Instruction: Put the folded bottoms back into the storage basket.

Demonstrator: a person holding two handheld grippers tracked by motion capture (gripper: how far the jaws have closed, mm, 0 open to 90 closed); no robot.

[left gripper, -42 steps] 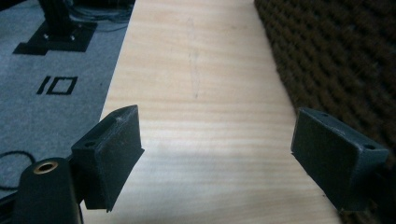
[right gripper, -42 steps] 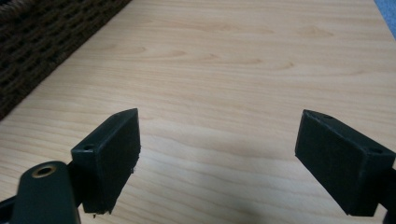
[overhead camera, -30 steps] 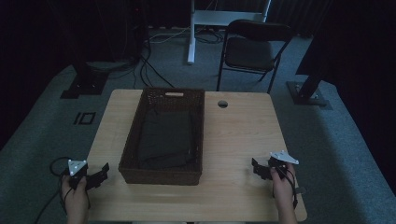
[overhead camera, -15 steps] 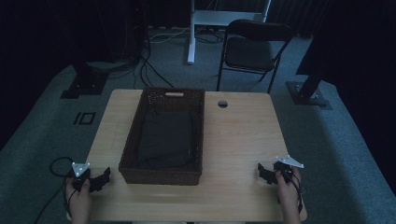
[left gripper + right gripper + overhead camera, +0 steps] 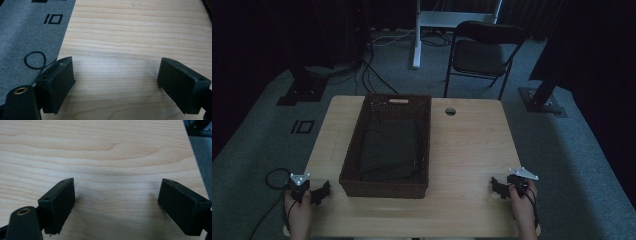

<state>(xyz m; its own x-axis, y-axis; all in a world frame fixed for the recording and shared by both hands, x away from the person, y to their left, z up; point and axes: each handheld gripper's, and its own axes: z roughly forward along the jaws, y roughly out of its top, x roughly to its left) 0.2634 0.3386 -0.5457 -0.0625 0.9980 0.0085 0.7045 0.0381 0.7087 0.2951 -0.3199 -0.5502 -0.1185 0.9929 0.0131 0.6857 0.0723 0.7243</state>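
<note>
Dim room, pale wood worktop (image 5: 472,150). Basket (image 5: 387,187) with dark cloth (image 5: 389,147), long axis 12–6. Left hand-held gripper (image 5: 319,192) nearer, basket at its 3 o'clock; right hand-held gripper (image 5: 500,187) well apart. Both jaws spread, empty.

Wicker basket (image 5: 387,186) on wooden table (image 5: 472,150)

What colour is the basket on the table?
Dark brown woven wicker basket, clearest in the high view.
</note>
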